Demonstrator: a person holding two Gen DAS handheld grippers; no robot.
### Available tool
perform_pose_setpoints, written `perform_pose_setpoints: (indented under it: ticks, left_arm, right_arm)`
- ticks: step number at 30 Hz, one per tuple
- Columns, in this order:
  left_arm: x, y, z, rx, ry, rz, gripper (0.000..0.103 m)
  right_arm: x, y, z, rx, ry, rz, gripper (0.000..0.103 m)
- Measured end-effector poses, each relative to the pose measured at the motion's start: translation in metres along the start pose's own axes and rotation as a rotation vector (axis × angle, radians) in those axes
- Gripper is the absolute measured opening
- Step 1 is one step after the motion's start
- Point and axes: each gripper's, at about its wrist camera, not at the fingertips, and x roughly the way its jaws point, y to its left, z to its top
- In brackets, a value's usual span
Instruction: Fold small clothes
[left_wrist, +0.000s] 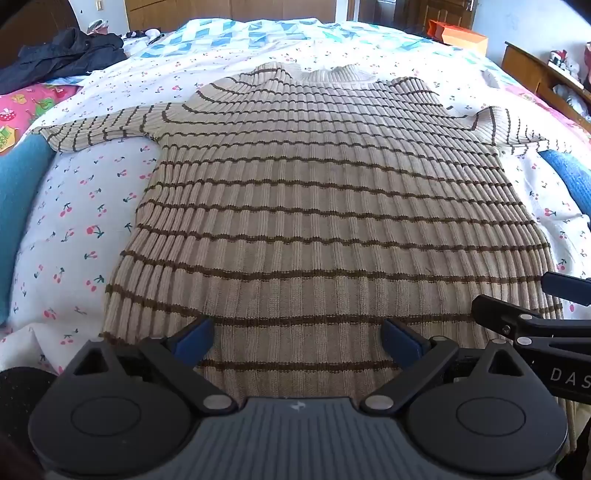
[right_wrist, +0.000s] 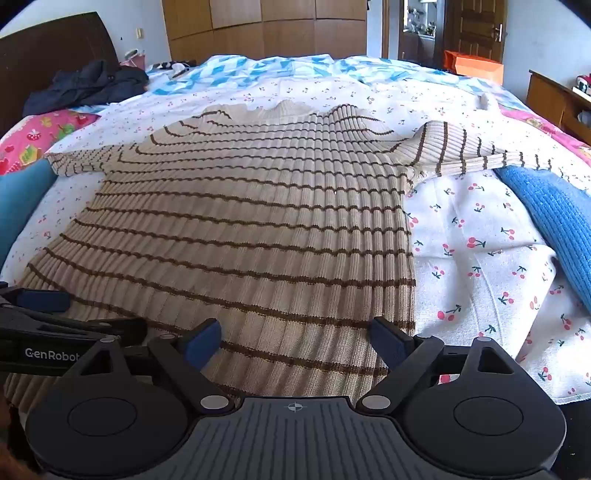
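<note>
Two claws hang spread wide over the near hem of the striped sweater (left_wrist: 314, 206), holding nothing: the left claw (left_wrist: 295, 338) by the hem's middle, the right claw (right_wrist: 295, 341) by its right corner. It lies flat on the bed (right_wrist: 480, 258), both sleeves out sideways. No fold is made yet; all remains.
</note>
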Motion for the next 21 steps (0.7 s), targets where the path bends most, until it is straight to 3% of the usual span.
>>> perform_pose_setpoints:
  ticks: [21]
  left_arm:
    - [0.014, 0.002, -0.003, -0.032, 0.077, -0.013, 0.103]
  right_arm:
    - [0.006, -0.003, -0.003, 0.016, 0.035, 0.004, 0.09]
